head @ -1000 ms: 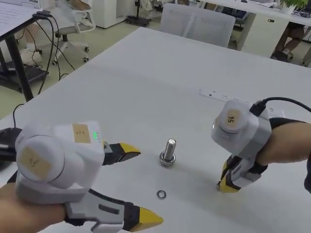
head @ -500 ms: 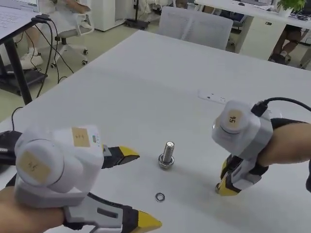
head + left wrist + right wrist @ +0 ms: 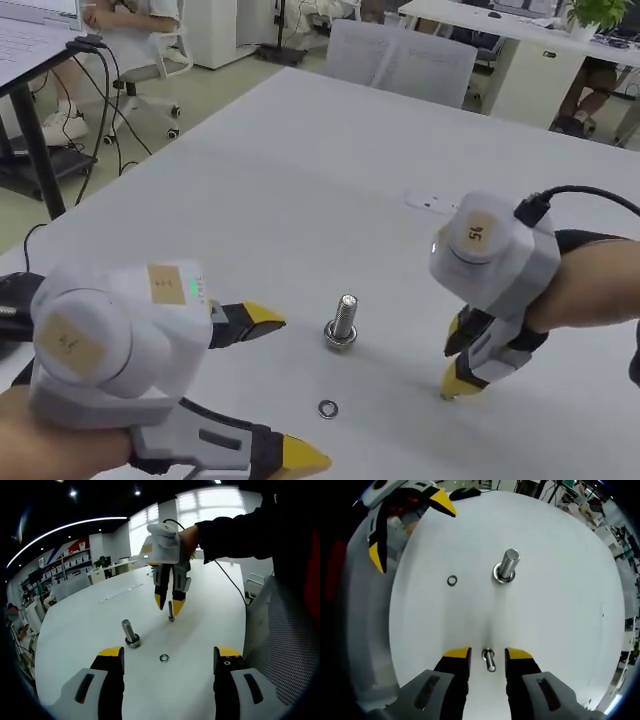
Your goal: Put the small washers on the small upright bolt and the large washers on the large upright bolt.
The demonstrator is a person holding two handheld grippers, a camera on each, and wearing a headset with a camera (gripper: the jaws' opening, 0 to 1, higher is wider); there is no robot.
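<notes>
The large upright bolt [image 3: 342,320] stands mid-table with a ring around its foot, also in the left gripper view [image 3: 130,632] and the right gripper view [image 3: 507,563]. A small washer [image 3: 327,408] lies flat in front of it [image 3: 164,657] [image 3: 452,580]. The small upright bolt [image 3: 488,659] [image 3: 171,611] stands between the jaws of my right gripper [image 3: 488,654] [image 3: 456,364] [image 3: 169,605], which is open narrowly and does not touch it. My left gripper [image 3: 278,390] [image 3: 170,652] [image 3: 410,530] is wide open and holds nothing, near the washer.
The white table [image 3: 300,180] stretches far behind the bolts. A white power strip [image 3: 432,203] lies behind the right gripper, whose black cable [image 3: 580,192] trails right. Chairs, desks and a seated person are beyond the table's far edge.
My right gripper has risen a little over the small bolt and its jaws look slightly more apart. The left gripper, the large bolt and the washer stay put; the camera has shifted slightly.
</notes>
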